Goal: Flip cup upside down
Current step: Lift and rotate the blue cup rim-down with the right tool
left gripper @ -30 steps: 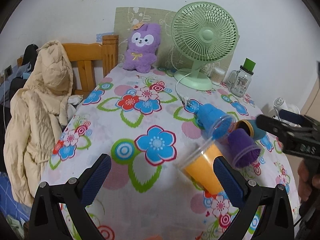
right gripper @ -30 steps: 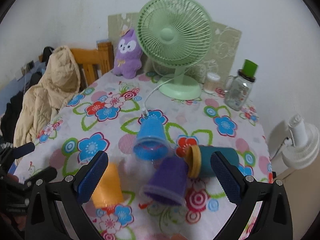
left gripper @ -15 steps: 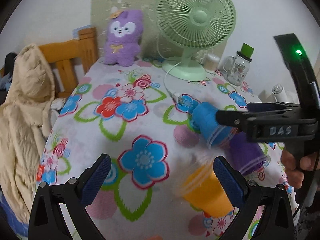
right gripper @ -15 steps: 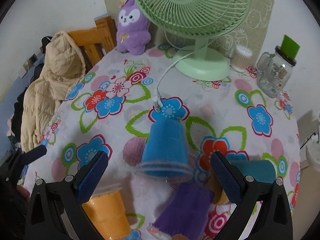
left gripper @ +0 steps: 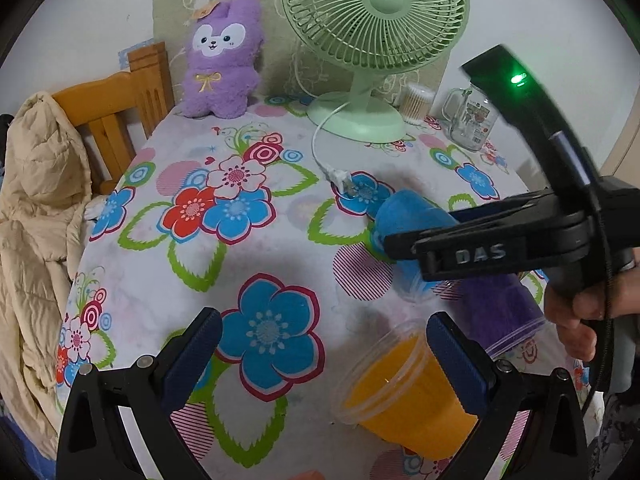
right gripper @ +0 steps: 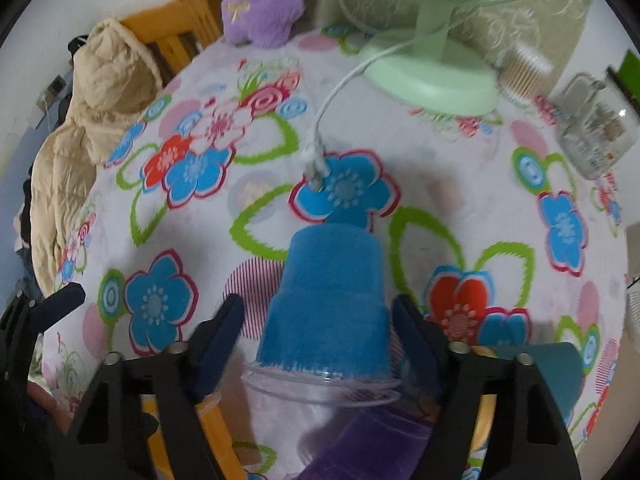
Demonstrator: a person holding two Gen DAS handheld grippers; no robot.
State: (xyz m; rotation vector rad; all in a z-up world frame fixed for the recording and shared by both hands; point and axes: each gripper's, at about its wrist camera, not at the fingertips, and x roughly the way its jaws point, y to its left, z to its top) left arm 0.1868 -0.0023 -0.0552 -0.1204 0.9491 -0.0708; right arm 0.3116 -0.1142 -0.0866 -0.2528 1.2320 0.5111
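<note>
A blue cup [right gripper: 332, 300] lies on its side on the flowered tablecloth [left gripper: 280, 248], its clear rim toward the right wrist camera. My right gripper [right gripper: 320, 320] is open, with a finger on each side of the blue cup; whether the pads touch it I cannot tell. In the left wrist view the right gripper [left gripper: 404, 240] lies across the blue cup [left gripper: 408, 212]. An orange cup [left gripper: 404, 396] lies on its side by the right finger [left gripper: 456, 364] of my left gripper [left gripper: 320, 360], which is open and empty. A purple cup [left gripper: 496, 308] lies beside them.
A green desk fan [left gripper: 372, 40] with its white cord [left gripper: 324, 152], a purple plush toy [left gripper: 220, 60], a glass jar [left gripper: 472, 120] and a swab tub [left gripper: 416, 100] stand at the table's back. A teal cup [right gripper: 536, 376] lies at right. A chair with a beige coat [left gripper: 36, 200] is at left.
My right gripper has moved forward and down over the blue cup, so its fingers now flank it, and they have narrowed. My left gripper has edged forward toward the orange cup.
</note>
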